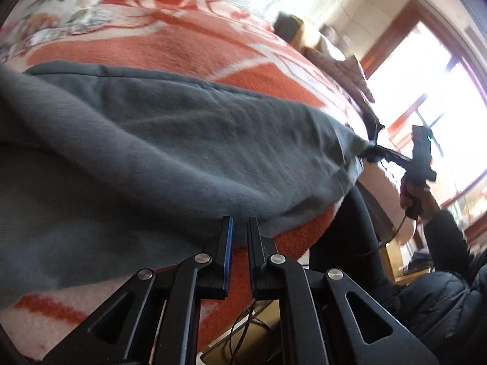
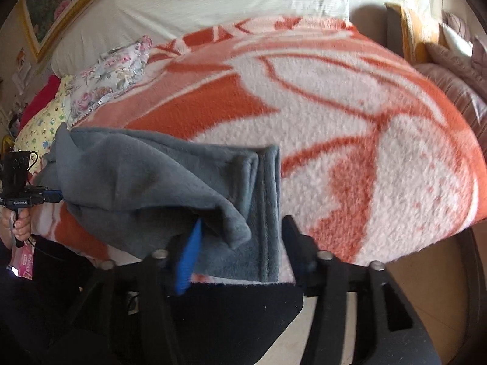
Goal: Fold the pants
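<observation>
Pants (image 1: 146,152) lie across the near edge of the bed, on the orange-and-white blanket (image 2: 350,121), long axis running side to side between the two tools. Grey fleece, thick, soft nap, already doubled over; hemmed end shows stacked layers with stitched edge lines in the right wrist view.

Left gripper (image 1: 240,228): fingers close together with only a narrow gap, tips at the fabric's near edge, cloth straight ahead and spreading off to its left. Whether it pinches the edge or sits just under it, cannot tell.

Right gripper (image 2: 240,231): fingers spread wide, blue pad on the left finger, hem end sitting between them and just ahead. From the left wrist view the same tool appears to hold the far corner, fabric drawn to a point there, so grip state is unclear; cannot tell.

Key relation: the right tool is at the hem end, the left at the long near edge; the fold probably carries one end along the long axis toward the other.

Blanket is coarse plush, floral pillows (image 2: 112,73) beyond on the left.
</observation>
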`<state>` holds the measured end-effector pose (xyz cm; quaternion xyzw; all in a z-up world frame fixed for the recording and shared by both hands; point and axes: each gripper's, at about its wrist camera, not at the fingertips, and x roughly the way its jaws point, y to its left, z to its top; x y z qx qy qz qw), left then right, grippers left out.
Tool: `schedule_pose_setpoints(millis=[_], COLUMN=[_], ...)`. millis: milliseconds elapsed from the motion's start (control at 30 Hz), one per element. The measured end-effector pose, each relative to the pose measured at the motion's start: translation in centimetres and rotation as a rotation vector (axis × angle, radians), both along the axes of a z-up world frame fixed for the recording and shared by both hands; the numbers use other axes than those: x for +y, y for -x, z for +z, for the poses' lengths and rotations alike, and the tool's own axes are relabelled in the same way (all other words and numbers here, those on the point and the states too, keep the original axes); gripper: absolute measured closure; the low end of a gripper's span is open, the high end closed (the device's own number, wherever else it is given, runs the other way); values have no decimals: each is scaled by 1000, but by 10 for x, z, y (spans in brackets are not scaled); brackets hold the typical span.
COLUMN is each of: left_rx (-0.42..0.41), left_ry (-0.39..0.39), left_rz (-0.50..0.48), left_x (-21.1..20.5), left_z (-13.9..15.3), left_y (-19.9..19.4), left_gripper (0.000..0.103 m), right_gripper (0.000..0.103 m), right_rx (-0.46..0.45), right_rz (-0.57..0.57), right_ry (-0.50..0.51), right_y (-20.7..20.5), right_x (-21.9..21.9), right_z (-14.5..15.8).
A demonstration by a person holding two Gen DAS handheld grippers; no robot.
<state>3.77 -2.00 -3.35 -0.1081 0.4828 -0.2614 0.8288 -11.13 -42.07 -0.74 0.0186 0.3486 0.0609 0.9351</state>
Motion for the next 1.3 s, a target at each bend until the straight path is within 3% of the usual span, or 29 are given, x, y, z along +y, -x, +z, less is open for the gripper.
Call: schedule_pose_setpoints(millis=[133,300,467,533,633,833,1067,1233,1267,1300], left_rx=[-3,12,4,-4,-13,5,63,58,50,34], left_ry=[48,101,134,130,154,240,290,313,306,292], left_rz=[156,359,517,584,679,805,882,915,916,913], left_x=[47,106,159,174,197,244,272,288,289,289], left_z=[5,3,10,15,20,16,-4,-12,-11,-10], left_y=[1,5,16,17,20,22,2,-17,-21,-25], left_gripper=[92,91,78,59,41,37,36,36,38,40], right_gripper=[41,41,41,41,41,41,41,41,47,65], right_rx=[-71,-83,-61,-48,-38,6,-55,-16,1,29], right_rz=[37,216,473,547,632,777,698,645,636,625], right_ry=[8,-47,-92,-103,-97,-95,212,342,341,323], right_y=[0,-26,-58,-70,-83,-97,-115,-134,-139,-147], right_x=[26,97,205,249,303,386,432,436,434,430], right_z=[26,30,22,18,12,-2,-17,-38,-41,-44])
